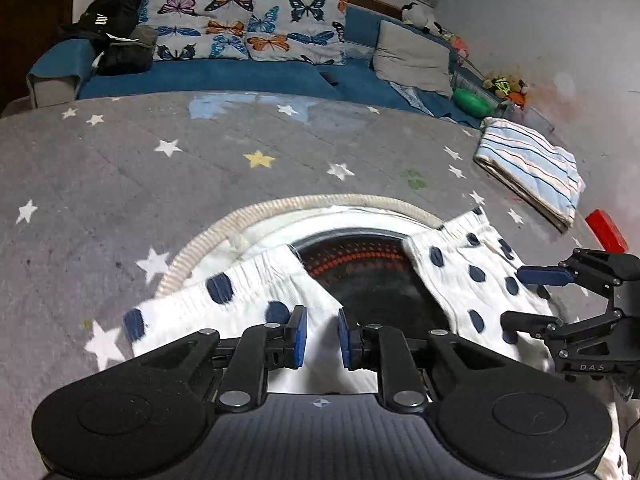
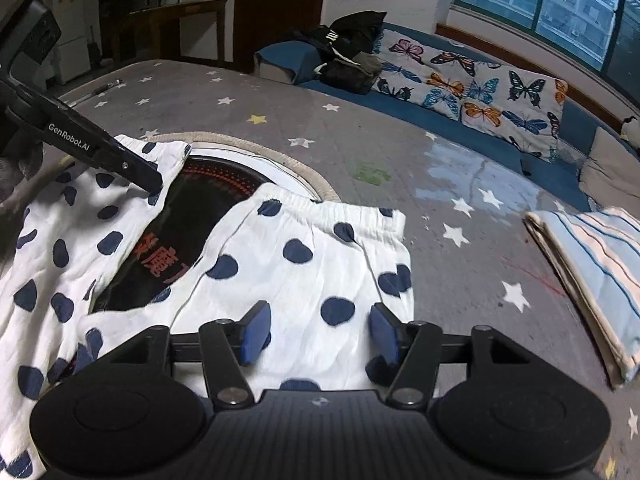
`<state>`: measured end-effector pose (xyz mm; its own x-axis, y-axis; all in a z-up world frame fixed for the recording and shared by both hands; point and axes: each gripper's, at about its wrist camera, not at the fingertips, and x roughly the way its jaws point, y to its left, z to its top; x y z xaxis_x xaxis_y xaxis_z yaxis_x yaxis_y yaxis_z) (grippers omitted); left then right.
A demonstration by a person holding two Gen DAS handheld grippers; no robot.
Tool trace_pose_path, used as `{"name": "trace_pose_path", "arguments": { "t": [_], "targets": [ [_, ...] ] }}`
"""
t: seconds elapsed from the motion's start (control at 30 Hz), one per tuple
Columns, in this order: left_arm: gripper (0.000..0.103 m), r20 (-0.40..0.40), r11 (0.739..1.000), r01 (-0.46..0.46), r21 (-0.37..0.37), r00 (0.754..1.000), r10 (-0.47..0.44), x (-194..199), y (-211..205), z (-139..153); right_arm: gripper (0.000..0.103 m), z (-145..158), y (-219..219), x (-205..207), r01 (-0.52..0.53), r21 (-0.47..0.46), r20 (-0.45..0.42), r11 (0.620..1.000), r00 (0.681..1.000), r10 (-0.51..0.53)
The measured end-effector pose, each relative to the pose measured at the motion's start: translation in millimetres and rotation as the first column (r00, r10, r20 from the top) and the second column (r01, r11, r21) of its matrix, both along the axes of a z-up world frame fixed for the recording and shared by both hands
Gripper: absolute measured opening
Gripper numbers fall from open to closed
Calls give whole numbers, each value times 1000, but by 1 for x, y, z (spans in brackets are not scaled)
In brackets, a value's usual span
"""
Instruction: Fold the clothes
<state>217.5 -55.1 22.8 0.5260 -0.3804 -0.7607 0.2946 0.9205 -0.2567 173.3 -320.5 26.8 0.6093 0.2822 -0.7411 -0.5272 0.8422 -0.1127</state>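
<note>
The left gripper sits low over the near part of one leg of the white, navy-spotted trousers, its blue pads drawn close with a fold of white cloth in the narrow gap; it looks like a pinch on the fabric, most likely so that this side can be carried as the fold is made. The right gripper hangs over the other leg, its jaws spread wide with cloth lying between them, the pads not pressing on it; judging by that, it is placed to take hold of this leg or has let it go, and the pictures alone do not say which. The trousers lie spread on the grey star-printed cover, the two legs parted in a V, their elastic cuffs pointing away. Between them shows a round dark mat with red lettering, ringed by a pale rope border, which the garment partly covers. Farther right, well apart, a folded striped cloth lies flat, seemingly set aside as finished. Beyond runs a blue sofa with butterfly cushions.
</note>
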Motion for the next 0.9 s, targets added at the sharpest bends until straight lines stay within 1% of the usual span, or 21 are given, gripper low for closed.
{"name": "trace_pose_path", "arguments": {
  "t": [0.13, 0.23, 0.3, 0.33, 0.43, 0.47, 0.5, 0.67, 0.77, 0.9],
  "targets": [
    [19, 49, 998, -15, 61, 999, 12, 10, 2, -2, 57, 2, 7, 12, -28, -5, 0, 1000, 1000, 28],
    [18, 76, 997, -24, 73, 997, 18, 16, 6, -3, 57, 0, 13, 24, -45, -17, -5, 999, 999, 45],
    [18, 89, 996, -29, 80, 996, 22, 21, 7, -3, 57, 0, 11, 34, -35, 1, -14, 999, 999, 35],
    [18, 97, 994, -32, 100, 995, 23, 23, 6, -3, 57, 0, 10, 39, -29, 11, -19, 1000, 999, 29],
    [17, 98, 995, -19, 93, 995, 10, 32, 10, -3, 58, -1, 5, 51, -12, 27, -23, 1000, 1000, 12],
    [17, 99, 996, -14, 89, 995, 5, 34, 10, -3, 60, -1, 3, 55, -8, 29, -22, 1000, 1000, 9],
    [17, 107, 996, -13, 94, 994, 3, 36, 8, -3, 60, -1, 2, 58, -1, 31, -20, 1000, 1000, 2],
    [18, 136, 994, -51, 98, 990, 37, 46, 12, -2, 62, -3, -7, 70, 46, 30, 0, 998, 999, -46],
    [18, 165, 992, -58, 115, 986, 38, 51, 14, -3, 65, -2, -13, 76, 48, 51, -9, 998, 999, -48],
    [18, 192, 986, -78, 150, 980, 48, 64, 14, -4, 66, -3, -14, 74, 43, 45, 12, 998, 999, -44]
  ]
}}
